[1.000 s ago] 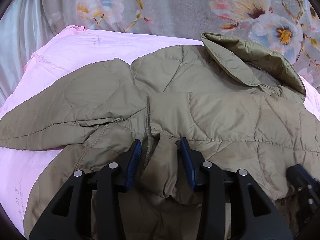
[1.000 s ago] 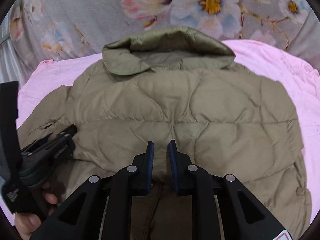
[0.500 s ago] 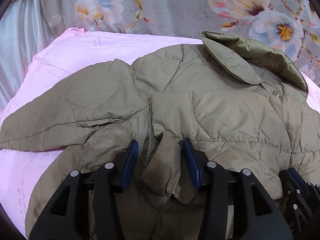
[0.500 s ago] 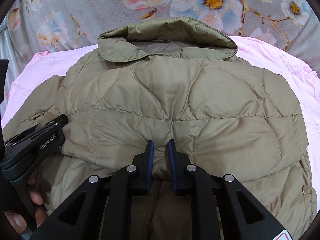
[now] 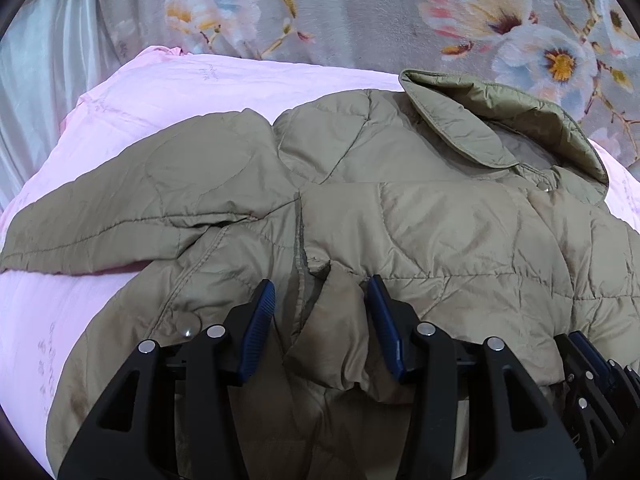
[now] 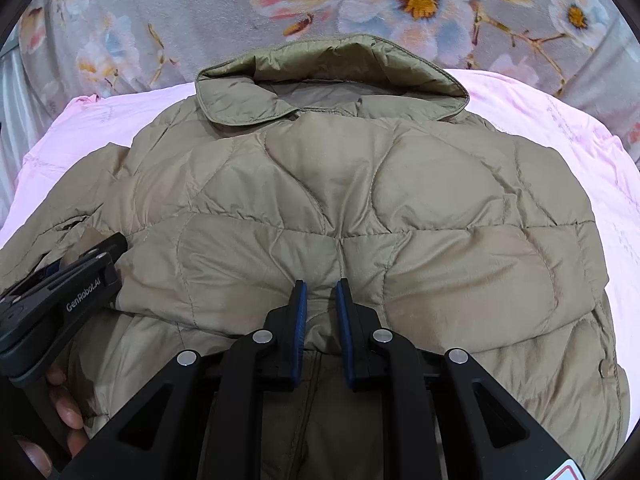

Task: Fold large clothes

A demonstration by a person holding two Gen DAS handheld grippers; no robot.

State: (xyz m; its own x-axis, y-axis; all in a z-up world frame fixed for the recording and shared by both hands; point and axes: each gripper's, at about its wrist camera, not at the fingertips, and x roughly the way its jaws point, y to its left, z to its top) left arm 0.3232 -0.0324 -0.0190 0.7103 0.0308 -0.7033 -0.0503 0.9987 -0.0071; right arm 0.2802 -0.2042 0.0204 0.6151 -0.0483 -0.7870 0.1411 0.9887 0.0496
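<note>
An olive quilted jacket (image 5: 440,232) lies spread on a pink sheet (image 5: 160,92), collar (image 5: 480,120) at the far side and one sleeve (image 5: 120,208) stretched out to the left. My left gripper (image 5: 322,284) stands half apart around a raised fold of the jacket's front edge; the left pad is clear of the cloth. In the right wrist view the jacket (image 6: 360,184) fills the middle, and my right gripper (image 6: 321,284) is shut on a pinch of its near hem. The left gripper (image 6: 116,246) shows at the left there, held by a hand (image 6: 68,404).
A grey blanket with large flowers (image 5: 360,12) lies beyond the pink sheet (image 6: 560,132). Shiny grey fabric (image 5: 36,80) hangs at the far left. The right gripper's black body (image 5: 592,364) sits close to the left one, at the lower right of the left wrist view.
The left jaws have spread a little wider around the fold. Both views have closed in on the jacket, and the two grippers have drawn nearer each other. The right grip is unchanged.
</note>
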